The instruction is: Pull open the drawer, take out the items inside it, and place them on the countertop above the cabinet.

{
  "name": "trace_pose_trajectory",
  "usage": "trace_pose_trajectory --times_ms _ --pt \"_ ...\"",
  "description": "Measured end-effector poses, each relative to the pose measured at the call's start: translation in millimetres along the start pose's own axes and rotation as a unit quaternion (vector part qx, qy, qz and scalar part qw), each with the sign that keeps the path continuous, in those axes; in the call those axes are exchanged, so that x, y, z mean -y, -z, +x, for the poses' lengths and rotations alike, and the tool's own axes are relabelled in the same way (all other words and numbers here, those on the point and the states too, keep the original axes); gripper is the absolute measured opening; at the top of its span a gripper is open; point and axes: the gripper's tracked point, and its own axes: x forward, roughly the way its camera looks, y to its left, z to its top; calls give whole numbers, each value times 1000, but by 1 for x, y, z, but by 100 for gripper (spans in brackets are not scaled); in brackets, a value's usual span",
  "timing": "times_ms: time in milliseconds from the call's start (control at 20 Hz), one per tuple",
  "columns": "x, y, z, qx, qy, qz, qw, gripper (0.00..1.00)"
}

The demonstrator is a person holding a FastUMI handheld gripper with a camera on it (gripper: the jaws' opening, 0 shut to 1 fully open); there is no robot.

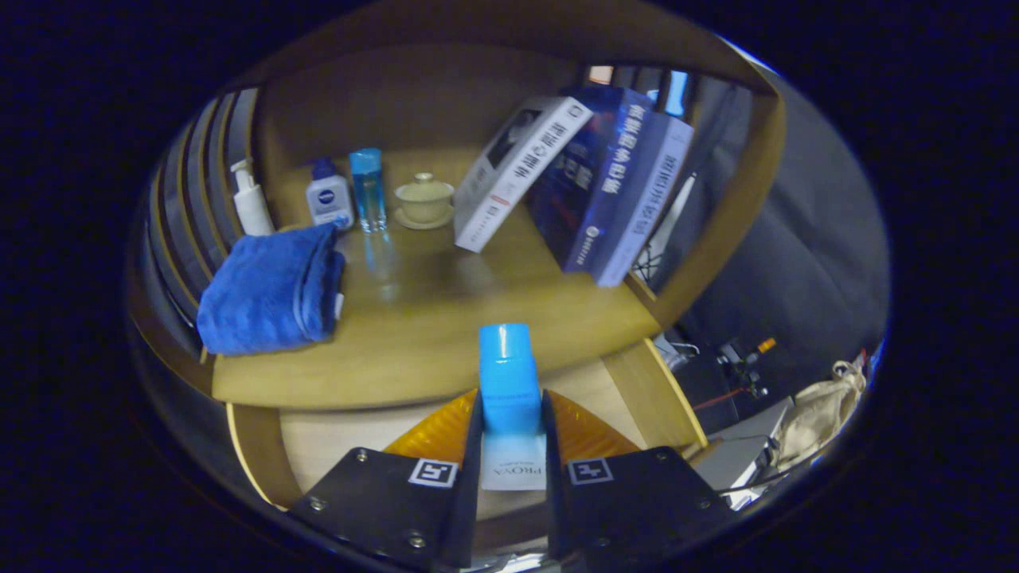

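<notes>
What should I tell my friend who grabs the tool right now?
Tool: shut on the blue-capped tube, held above the open drawer.
Countertop: just ahead of the fingers, with a folded blue towel, a pump bottle, a white bottle, a clear blue bottle, a lidded cup and leaning books.
Done: drawer opened, tube lifted out.
Left: set the tube on the bare wood ahead. Probably check the drawer for more; much of its inside is hidden.
</notes>
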Motion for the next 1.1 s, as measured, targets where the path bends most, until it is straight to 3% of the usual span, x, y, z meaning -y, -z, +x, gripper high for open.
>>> trace_pose_trajectory --times_ms 200,400,600,750,1000,1100 --pt "-36 -24 30 11 -78 2 997 36" --pt "-50 -43 55 28 -121 0 992 36" --pt "-49 -54 43 74 -145 -9 987 51" --pt "-43 -60 7 140 -145 -14 979 77" --pt "-30 -37 -56 231 -145 8 962 82" --pt "-29 -20 -81 262 -150 15 953 91"
